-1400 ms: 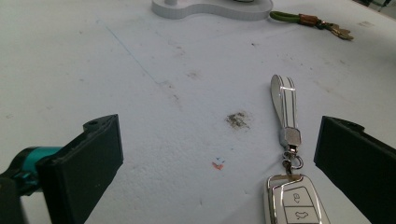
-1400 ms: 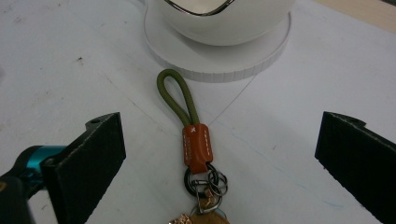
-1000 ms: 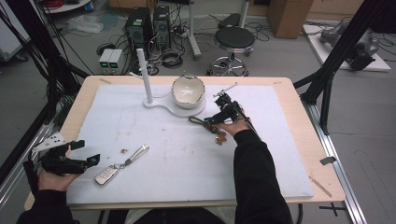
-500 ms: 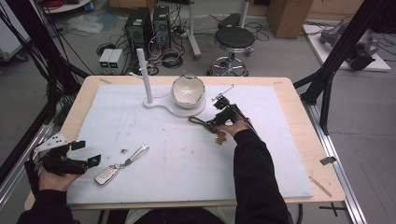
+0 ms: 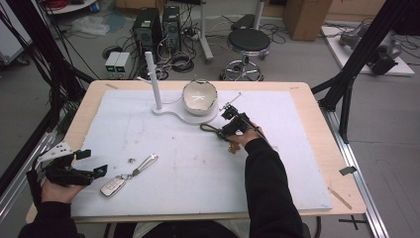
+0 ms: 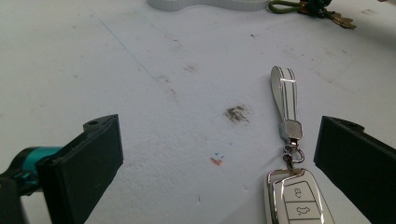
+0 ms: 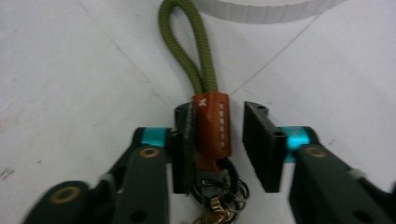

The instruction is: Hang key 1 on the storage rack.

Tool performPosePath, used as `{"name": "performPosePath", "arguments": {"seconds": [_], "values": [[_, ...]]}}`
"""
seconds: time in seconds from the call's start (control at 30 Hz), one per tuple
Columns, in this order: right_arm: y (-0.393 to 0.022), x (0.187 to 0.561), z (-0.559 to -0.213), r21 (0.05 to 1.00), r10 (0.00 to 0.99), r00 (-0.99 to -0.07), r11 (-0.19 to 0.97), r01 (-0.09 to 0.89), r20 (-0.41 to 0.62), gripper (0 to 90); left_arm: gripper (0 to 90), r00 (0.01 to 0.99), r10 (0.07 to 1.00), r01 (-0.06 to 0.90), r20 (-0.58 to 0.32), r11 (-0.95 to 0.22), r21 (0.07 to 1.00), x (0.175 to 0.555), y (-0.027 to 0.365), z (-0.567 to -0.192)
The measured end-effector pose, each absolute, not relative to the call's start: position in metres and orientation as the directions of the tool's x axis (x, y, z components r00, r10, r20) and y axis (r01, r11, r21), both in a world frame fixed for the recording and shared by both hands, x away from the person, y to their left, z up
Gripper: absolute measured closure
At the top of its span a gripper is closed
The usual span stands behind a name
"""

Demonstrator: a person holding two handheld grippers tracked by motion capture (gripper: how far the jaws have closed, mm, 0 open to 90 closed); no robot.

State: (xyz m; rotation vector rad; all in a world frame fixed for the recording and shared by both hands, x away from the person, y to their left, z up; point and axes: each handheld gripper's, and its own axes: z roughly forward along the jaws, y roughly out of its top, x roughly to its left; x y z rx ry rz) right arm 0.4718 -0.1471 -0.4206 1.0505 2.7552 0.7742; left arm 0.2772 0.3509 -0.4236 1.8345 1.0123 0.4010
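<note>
the right tool (image 7: pixel 219 140) is down on the white counter (image 5: pixel 297 163), just in front of the white stand base (image 5: pixel 183 111). its jaws have just been closing around the brown leather tab of the olive cord keychain (image 7: pixel 211 128): one pad touches the tab, the other stands a sliver off, so nothing is clamped yet. the cord loop points toward the base, the rings and keys trail back under the tool. near the counter's front left corner the left tool (image 6: pixel 219 158) rests with jaws wide apart beside a white car key fob (image 6: pixel 294 198).
</note>
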Motion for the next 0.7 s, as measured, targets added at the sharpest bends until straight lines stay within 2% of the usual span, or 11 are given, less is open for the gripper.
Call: {"name": "performPosePath", "arguments": {"seconds": [0.17,0.5,0.7], "values": [[-0.145,0.468,-0.419,0.490,0.632,-0.772,0.652,0.579,0.072,76.1,1.8,0.601,0.785,0.468,-0.154,-0.189,0.864,0.277,0.351,-0.424],[-0.149,0.467,-0.416,0.490,0.641,-0.762,0.637,0.595,0.094,77.7,1.8,0.601,0.784,0.468,-0.154,-0.189,0.863,0.277,0.351,-0.424],[-0.156,0.466,-0.405,0.531,0.648,-0.752,0.597,0.601,0.122,77.8,1.8,0.599,0.786,0.468,-0.153,-0.189,0.864,0.277,0.350,-0.424]]}}
